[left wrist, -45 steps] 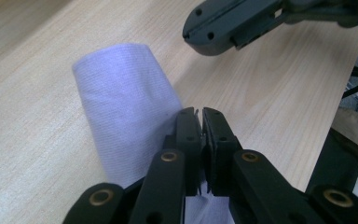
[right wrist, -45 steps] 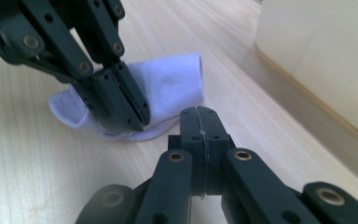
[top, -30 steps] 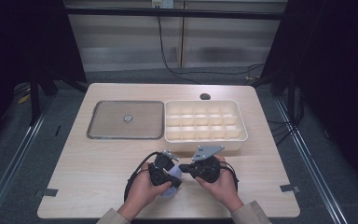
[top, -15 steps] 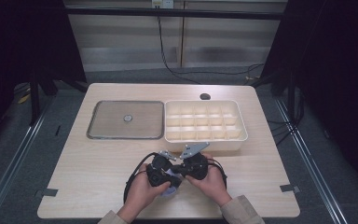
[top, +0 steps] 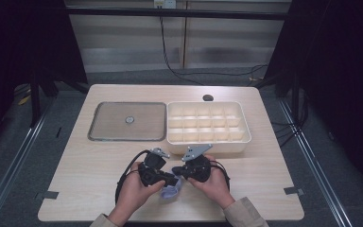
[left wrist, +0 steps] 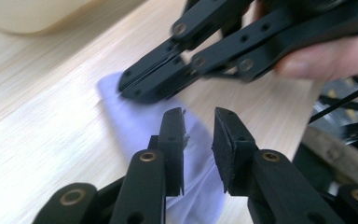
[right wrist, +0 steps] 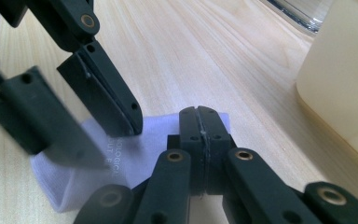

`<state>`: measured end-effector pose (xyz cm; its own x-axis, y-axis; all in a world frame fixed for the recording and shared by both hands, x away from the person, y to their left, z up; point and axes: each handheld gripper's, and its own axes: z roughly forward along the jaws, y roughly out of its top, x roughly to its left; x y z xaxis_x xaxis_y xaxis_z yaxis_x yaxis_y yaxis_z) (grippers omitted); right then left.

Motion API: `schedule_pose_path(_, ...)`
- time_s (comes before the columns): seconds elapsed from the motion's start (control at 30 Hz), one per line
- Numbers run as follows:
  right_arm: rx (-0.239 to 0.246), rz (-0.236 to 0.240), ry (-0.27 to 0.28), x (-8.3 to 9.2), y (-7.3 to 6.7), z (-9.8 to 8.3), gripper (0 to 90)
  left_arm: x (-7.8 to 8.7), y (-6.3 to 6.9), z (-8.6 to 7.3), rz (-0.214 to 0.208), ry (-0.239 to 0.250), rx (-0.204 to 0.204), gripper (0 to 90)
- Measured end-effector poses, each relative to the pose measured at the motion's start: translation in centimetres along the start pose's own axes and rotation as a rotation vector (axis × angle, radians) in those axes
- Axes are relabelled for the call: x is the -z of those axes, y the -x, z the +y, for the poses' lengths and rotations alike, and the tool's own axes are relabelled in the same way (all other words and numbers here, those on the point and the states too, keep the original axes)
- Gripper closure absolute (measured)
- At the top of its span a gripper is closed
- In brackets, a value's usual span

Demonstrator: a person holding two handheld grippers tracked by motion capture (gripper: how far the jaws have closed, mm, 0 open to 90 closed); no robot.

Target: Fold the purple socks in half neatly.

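The right tongs [right wrist: 199,112] are pressed together on the edge of a small white cloth [right wrist: 121,163] lying on the worktop [top: 75,175] near the front edge. The left tongs [left wrist: 198,126] stand apart above the same cloth, their jaws gaping with nothing between them. Beyond, a cream divided tray [top: 208,124] sits to the right with its compartments bare, and a flat grey tray [top: 127,121] to its left holds one small round object [top: 129,119]. Both hands [top: 134,191] meet close together, tongs pointing inward at each other.
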<state>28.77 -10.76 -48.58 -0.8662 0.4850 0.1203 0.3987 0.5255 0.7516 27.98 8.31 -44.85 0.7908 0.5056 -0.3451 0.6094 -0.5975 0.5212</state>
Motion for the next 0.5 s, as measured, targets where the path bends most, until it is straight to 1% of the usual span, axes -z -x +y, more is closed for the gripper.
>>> schedule_pose_path(0.03,-0.001,-0.004,-0.003,0.0,0.0,0.0,89.6,-0.3,0.0,-0.2,0.001,-0.021,0.0,73.6)
schedule_pose_path(0.07,0.0,-0.004,-0.002,0.0,0.0,0.0,89.6,-0.6,-0.1,-0.4,0.009,-0.034,-0.008,73.6)
schedule_pose_path(0.13,-0.001,-0.004,-0.002,0.0,-0.1,0.0,89.6,-1.2,0.0,-0.7,0.014,-0.061,-0.011,73.8)
schedule_pose_path(0.17,-0.002,-0.004,-0.001,0.0,-0.1,0.0,89.6,-1.4,0.0,-0.8,0.018,-0.063,-0.013,73.8)
schedule_pose_path(0.2,-0.003,-0.004,0.0,0.0,-0.1,0.0,89.6,-1.6,0.1,-0.9,0.031,-0.069,-0.02,74.4)
schedule_pose_path(0.23,-0.004,-0.003,0.001,0.0,-0.1,-0.1,89.6,-1.7,0.1,-0.8,0.036,-0.071,-0.023,75.1)
schedule_pose_path(0.27,0.001,-0.005,0.003,0.0,0.0,-0.1,89.6,-1.8,0.2,-0.8,0.04,-0.066,-0.012,75.3)
schedule_pose_path(0.33,-0.006,-0.007,-0.002,-0.1,-0.1,-0.2,89.6,-1.9,0.2,-0.8,0.048,-0.072,-0.013,76.3)
schedule_pose_path(0.5,-0.008,-0.02,0.003,-0.1,0.2,-0.3,89.6,-2.4,0.2,-0.6,0.053,-0.043,-0.014,77.2)
